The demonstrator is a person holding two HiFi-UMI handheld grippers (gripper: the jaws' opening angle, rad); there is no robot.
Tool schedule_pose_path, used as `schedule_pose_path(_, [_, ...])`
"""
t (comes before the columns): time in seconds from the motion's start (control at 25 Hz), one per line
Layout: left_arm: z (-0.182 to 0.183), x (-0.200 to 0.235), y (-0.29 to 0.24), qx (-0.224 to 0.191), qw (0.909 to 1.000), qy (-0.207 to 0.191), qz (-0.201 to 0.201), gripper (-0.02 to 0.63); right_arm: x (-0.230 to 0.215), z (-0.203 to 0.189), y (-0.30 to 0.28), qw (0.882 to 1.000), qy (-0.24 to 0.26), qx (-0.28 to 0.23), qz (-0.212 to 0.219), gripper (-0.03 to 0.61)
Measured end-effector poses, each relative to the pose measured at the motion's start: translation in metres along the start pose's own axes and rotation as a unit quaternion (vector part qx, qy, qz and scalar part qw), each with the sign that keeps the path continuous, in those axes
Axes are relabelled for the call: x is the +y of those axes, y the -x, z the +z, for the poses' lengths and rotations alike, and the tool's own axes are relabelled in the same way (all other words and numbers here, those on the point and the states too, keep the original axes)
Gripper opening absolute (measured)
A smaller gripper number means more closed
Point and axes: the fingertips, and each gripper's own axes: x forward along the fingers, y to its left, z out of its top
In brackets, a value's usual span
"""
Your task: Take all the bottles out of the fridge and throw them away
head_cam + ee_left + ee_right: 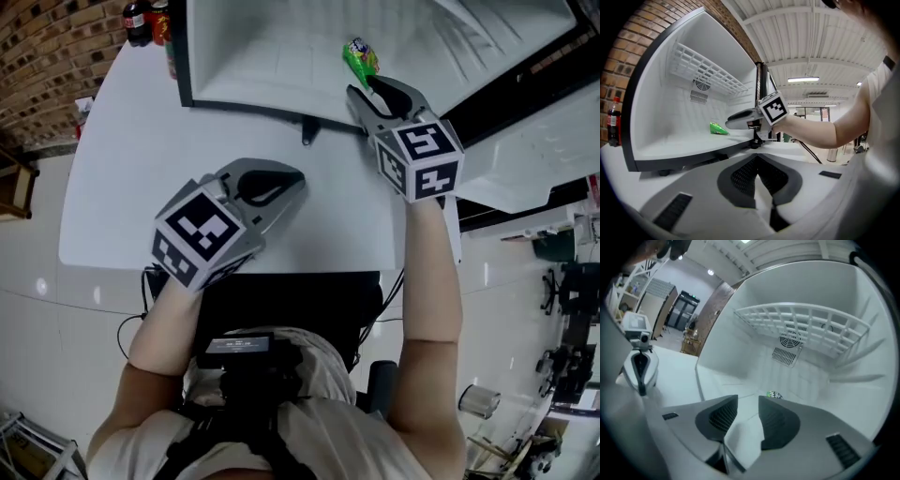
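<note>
Right claw gapes empty, green bottle lying just beyond its tips inside fridge

The person's bare left arm is bent close to the body. It holds the grey plastic left gripper, topped by a black-and-white marker cube, low and nearly level, and its two jaws touch at the tips with nothing between them. The bare right arm reaches straight out, farther ahead than the left, and its grey plastic right gripper points a little downward, with its jaws standing apart and empty.
</note>
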Motion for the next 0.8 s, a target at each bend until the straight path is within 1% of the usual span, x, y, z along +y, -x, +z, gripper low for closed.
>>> schedule_pose_path(0.04, [0.001,-0.001,-0.001,-0.001,1.0,0.0,-0.001,0.009,-0.005,-0.002,-0.009,1.0,0.015,0.015,-0.01,0.158])
schedule_pose_path(0.24, [0.003,-0.001,-0.001,-0.001,1.0,-0.003,-0.003,0.009,-0.024,-0.02,-0.051,0.993,0.063,0.085,-0.049,0.158])
schedule_pose_path(0.44, [0.003,-0.002,-0.001,-0.004,1.0,-0.003,-0.005,0.009,-0.041,-0.033,-0.064,0.978,0.117,0.14,-0.106,0.156])
schedule_pose_path(0.48, [0.003,-0.002,-0.001,-0.004,1.0,-0.003,-0.006,0.009,-0.044,-0.037,-0.067,0.975,0.122,0.15,-0.111,0.156])
schedule_pose_path(0.56, [0.003,-0.002,0.0,-0.004,1.0,-0.002,-0.006,0.009,-0.046,-0.048,-0.072,0.972,0.122,0.169,-0.106,0.15])
schedule_pose_path(0.6, [0.003,-0.001,0.0,-0.004,1.0,-0.002,-0.006,0.009,-0.046,-0.05,-0.073,0.972,0.122,0.173,-0.102,0.1])
schedule_pose_path(0.68, [0.003,-0.001,-0.001,-0.004,1.0,-0.002,-0.006,0.009,-0.047,-0.044,-0.069,0.972,0.129,0.164,-0.105,0.043])
schedule_pose_path(0.72, [0.003,-0.002,-0.001,-0.003,1.0,-0.002,-0.007,0.009,-0.048,-0.039,-0.065,0.972,0.135,0.156,-0.111,0.028])
schedule_pose_path(0.8, [0.002,-0.002,-0.001,-0.002,1.0,-0.001,-0.008,0.009,-0.046,-0.027,-0.057,0.974,0.137,0.135,-0.117,0.028])
